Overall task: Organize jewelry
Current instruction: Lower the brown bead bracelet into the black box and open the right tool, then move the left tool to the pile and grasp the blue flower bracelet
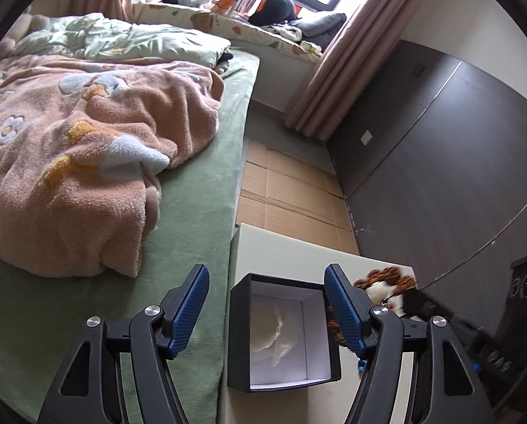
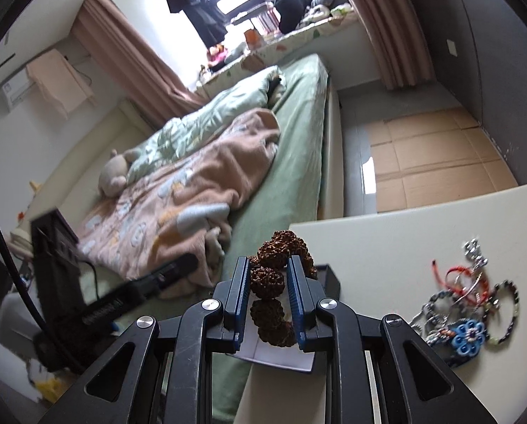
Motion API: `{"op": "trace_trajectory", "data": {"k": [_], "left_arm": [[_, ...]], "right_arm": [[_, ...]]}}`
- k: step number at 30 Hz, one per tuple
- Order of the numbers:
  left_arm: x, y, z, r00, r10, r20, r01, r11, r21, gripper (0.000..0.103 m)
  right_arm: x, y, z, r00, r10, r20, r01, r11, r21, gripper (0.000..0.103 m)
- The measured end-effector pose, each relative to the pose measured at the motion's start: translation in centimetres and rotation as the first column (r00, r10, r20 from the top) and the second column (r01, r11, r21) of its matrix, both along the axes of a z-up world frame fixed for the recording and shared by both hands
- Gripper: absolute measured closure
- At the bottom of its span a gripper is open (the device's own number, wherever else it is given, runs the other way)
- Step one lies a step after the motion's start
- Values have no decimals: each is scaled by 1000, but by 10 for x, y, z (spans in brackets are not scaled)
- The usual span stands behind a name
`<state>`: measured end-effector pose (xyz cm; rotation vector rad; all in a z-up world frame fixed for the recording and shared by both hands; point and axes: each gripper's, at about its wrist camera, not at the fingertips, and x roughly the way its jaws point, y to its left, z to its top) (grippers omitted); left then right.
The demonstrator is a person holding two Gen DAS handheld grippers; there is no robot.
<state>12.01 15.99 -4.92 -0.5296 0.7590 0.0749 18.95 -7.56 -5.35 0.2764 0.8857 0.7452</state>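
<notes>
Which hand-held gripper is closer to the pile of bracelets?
Right. The right hand-held gripper, shut on the brown beads, is just beside the pile on the table. The left hand-held gripper is open around the box, farther away.

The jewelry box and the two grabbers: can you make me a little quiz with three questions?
1. True or false: the black box is open on top.
2. What does the right gripper hold? A) brown bead bracelet B) blue flower charm C) nothing
3. The left gripper has its jaws ____, one on each side of the box.

Key: 1 true; 2 A; 3 open.
</notes>
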Motion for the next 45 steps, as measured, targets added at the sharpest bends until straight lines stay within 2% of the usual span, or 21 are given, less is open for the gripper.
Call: {"op": "trace_trajectory", "data": {"k": [8,12,14,17,19,21,24,28,32,37,45], "left_arm": [[-4,5,1,1000,12,-2,-12,1000,2,34],[-6,8,0,1000,21,-2,-21,1000,-9,34],[-7,9,1,1000,24,-2,-24,1000,-8,34],[-6,6,2,1000,21,-1,-21,1000,-8,34],[-4,2,2,1000,10,1,-10,1000,-10,34],[-1,-4,3,1000,-6,4,6,1000,-10,34],[2,-14,5,1000,-26,8,26,1000,-1,34],[7,-33,6,997,-73,11,73,997,6,34],[12,-55,7,993,-120,16,119,993,22,34],[18,-83,7,985,-171,23,170,984,44,34],[25,-136,-1,959,-283,-2,282,956,85,34]], "right_arm": [[-1,22,-24,999,17,-34,-20,996,-82,79],[4,34,-43,987,87,-139,-92,995,-29,78],[4,30,-43,986,81,-144,-86,996,-33,78],[4,16,-34,990,54,-128,-58,998,-28,75],[6,-1,-25,993,20,-117,-22,1000,-21,69],[6,-16,-18,994,-21,-106,18,1000,-23,60],[5,-45,-10,991,-86,-103,84,996,-16,53],[5,-75,-4,982,-156,-110,153,988,-36,50],[3,-99,-1,972,-211,-103,207,977,-52,30],[-2,-127,-3,960,-257,-115,254,966,-41,30],[-12,-176,-34,912,-340,-230,342,939,-30,30]]}}
